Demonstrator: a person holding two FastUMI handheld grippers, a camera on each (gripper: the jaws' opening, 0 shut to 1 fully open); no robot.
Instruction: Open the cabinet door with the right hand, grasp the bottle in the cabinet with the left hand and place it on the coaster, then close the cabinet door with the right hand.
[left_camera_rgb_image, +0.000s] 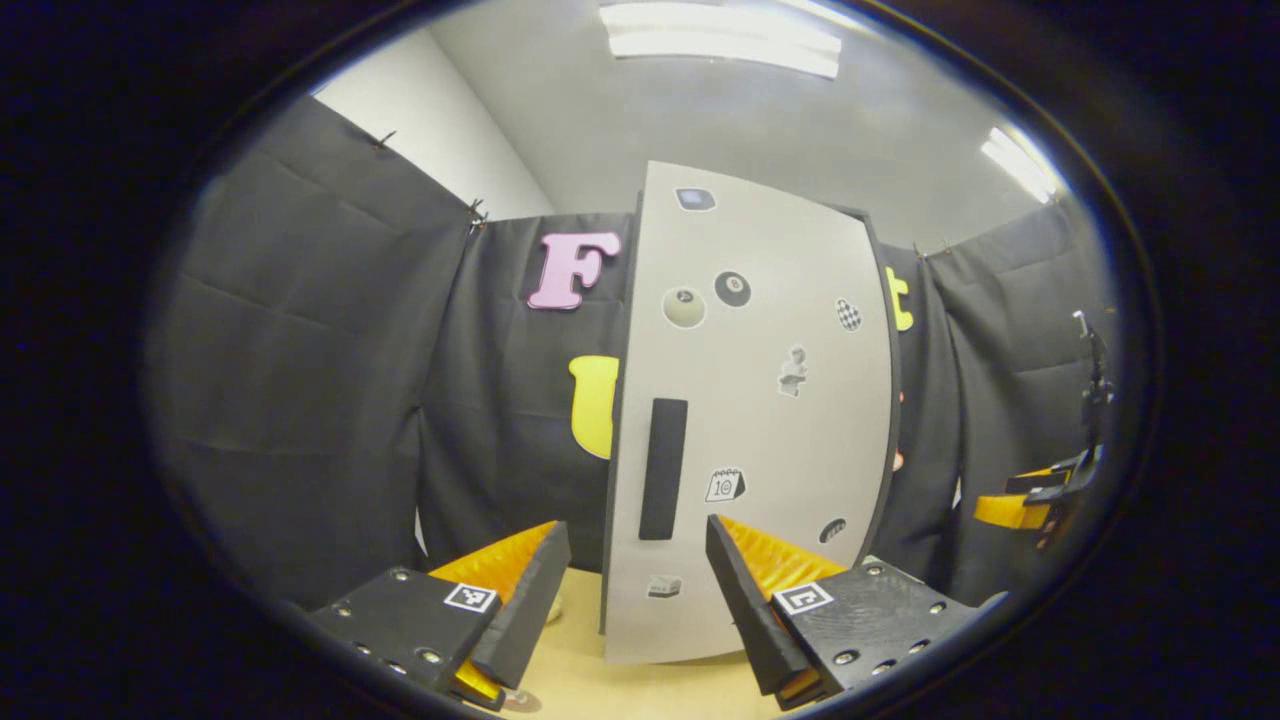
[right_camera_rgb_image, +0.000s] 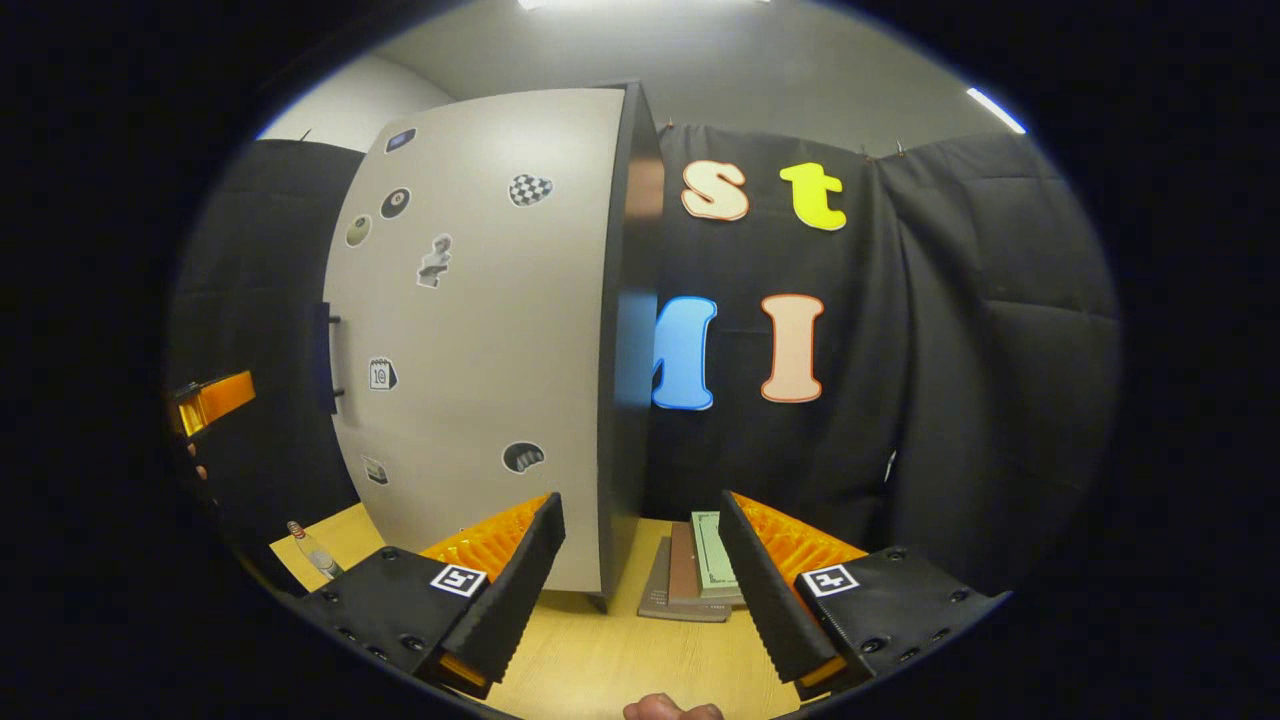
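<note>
In the left gripper view, the left gripper (left_camera_rgb_image: 630, 590) hangs with its two fingers spread wide and nothing between them. Straight ahead, beyond the fingertips, stands the cabinet (left_camera_rgb_image: 750, 420) on the wooden table (left_camera_rgb_image: 600, 680), its pale grey cabinet door (left_camera_rgb_image: 770, 440) shut and dotted with small stickers. The door's dark vertical handle (left_camera_rgb_image: 663, 468) sits above the gap between the fingers, apart from both of them. At the far right edge the right gripper (left_camera_rgb_image: 1040, 495) shows, well off to the side of the cabinet; whether its fingers are apart cannot be told from here.

In the right gripper view, the right gripper (right_camera_rgb_image: 640, 580) also has its fingers set wide, holding nothing. The cabinet door fills the left half, closed, with the handle (right_camera_rgb_image: 325, 360) on its far left edge, well away from the fingers. The cabinet's dark side edge rises just above the left finger. A small stack of books (right_camera_rgb_image: 695, 575) lies on the table between the two fingers, farther off. At the lower left, a bottle (right_camera_rgb_image: 312, 552) lies tilted on the table beside the cabinet. The left gripper (right_camera_rgb_image: 210, 400) shows at the left edge.
</note>
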